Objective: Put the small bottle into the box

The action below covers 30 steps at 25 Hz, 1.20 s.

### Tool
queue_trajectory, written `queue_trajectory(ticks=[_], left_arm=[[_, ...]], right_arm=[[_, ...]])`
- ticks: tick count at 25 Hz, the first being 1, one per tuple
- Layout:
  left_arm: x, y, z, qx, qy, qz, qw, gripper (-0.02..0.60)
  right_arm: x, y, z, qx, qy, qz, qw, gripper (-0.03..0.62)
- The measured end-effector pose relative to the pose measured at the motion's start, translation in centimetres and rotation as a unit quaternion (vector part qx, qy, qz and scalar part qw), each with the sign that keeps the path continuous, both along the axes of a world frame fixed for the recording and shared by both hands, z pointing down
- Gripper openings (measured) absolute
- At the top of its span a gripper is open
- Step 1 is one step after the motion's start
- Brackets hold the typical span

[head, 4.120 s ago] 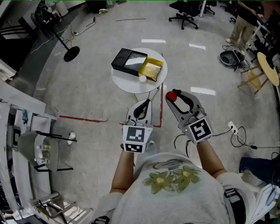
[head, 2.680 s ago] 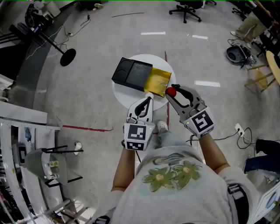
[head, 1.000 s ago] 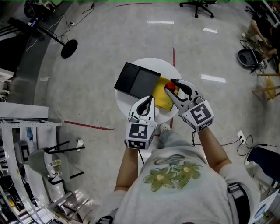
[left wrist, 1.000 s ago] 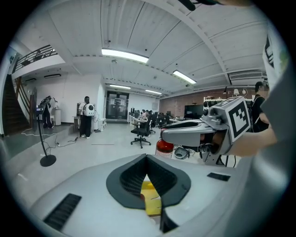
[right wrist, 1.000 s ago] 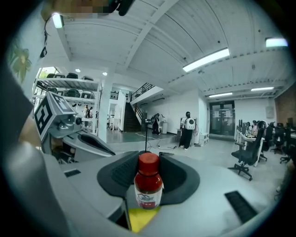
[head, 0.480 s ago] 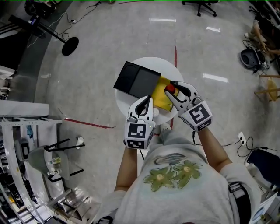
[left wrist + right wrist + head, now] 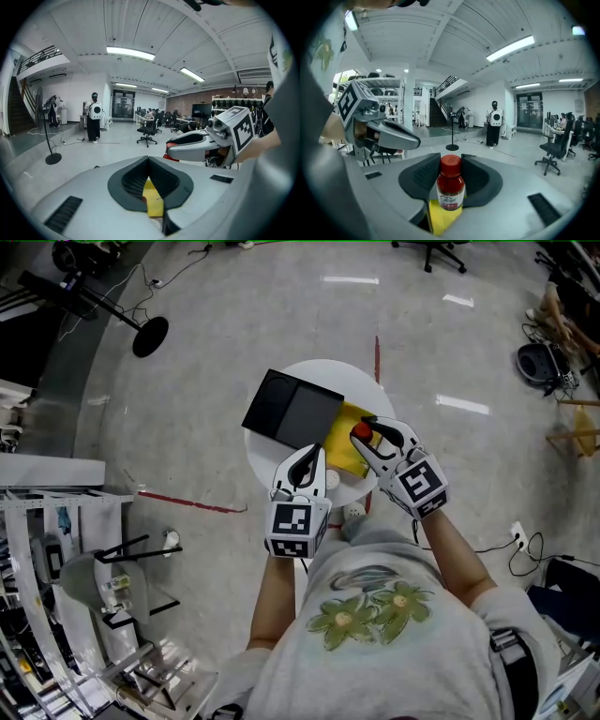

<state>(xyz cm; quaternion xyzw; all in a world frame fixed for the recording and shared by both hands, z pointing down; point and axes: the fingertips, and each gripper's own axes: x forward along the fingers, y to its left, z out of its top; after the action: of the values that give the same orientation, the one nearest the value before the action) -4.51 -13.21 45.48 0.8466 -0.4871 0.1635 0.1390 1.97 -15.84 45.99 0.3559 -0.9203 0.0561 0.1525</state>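
Observation:
The small bottle has a red cap and a dark red body with a white label. My right gripper is shut on it and holds it upright over the yellow box on the round white table. A black box lies next to the yellow one, at the table's back left. My left gripper hovers over the table's near edge, shut with nothing in it. In the left gripper view a strip of yellow shows below the shut jaws.
A small white round object lies on the table beside the left gripper. Red tape lines mark the grey floor. A microphone stand base stands at the back left, and shelving at the left. Office chairs and people are farther off.
The person has walked up to the table. Both grippers, earlier over the floor short of it, are now above it. The right gripper has carried the bottle over the yellow box.

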Motion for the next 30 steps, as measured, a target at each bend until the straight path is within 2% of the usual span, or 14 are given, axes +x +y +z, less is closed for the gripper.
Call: queue_trajectory(ticks=[30], left_arm=[[-0.9, -1.3, 1.1, -0.007, 0.002, -0.026, 0.9996, 0.0]], right_arm=[[-0.5, -1.0, 6.3, -0.059, 0.042, -0.027, 0.997, 0.141]])
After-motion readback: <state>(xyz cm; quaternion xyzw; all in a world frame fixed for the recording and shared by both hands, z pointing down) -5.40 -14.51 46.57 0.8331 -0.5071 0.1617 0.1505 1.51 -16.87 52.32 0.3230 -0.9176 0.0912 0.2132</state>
